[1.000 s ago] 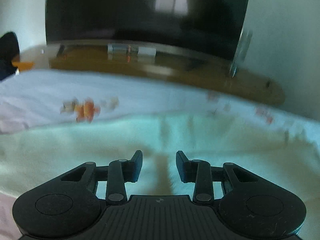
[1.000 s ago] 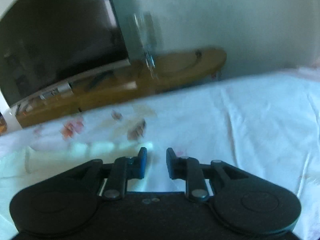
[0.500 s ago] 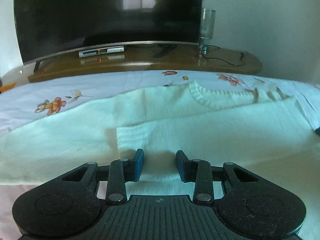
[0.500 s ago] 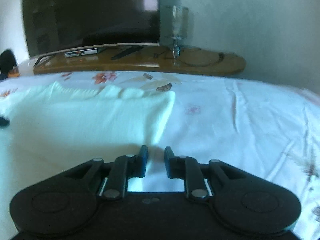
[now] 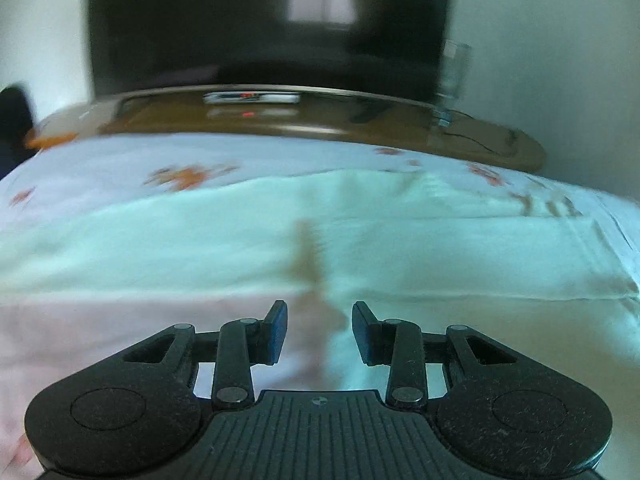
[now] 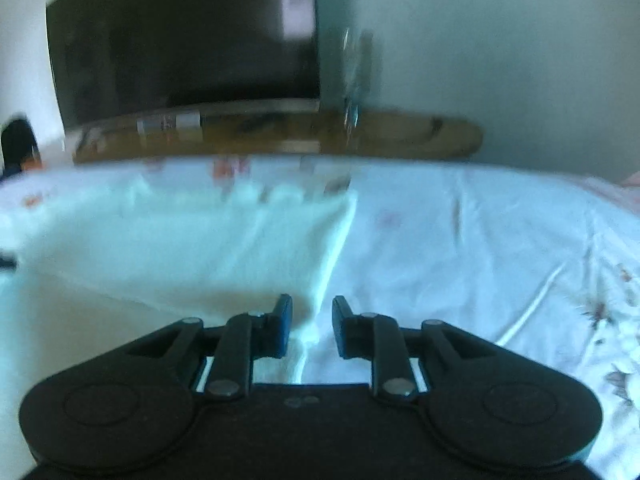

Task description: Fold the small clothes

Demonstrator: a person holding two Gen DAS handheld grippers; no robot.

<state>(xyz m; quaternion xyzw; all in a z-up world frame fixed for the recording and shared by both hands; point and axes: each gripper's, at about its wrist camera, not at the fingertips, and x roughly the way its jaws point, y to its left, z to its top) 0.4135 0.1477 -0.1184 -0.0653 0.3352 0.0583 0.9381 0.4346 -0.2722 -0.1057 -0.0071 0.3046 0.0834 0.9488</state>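
R gripper (image 6: 312, 326) and L gripper (image 5: 319, 332), both spread, nothing pinched: seat pads fully over knit sweater (image 6: 192, 248) hem edge w/ sheet excluded before closing.

A pale cream knitted sweater (image 5: 200, 240) is showing plain, with no pattern, and is looking faintly mint in this light. The white bedsheet (image 6: 480, 240) under it is carrying scattered orange and reddish flower prints. The black plastic tongs (image 5: 319, 332) are showing matte, with ribbed lines on the body. Behind, a brown wooden desk (image 5: 320, 120) is bearing a black television screen (image 5: 260, 20).
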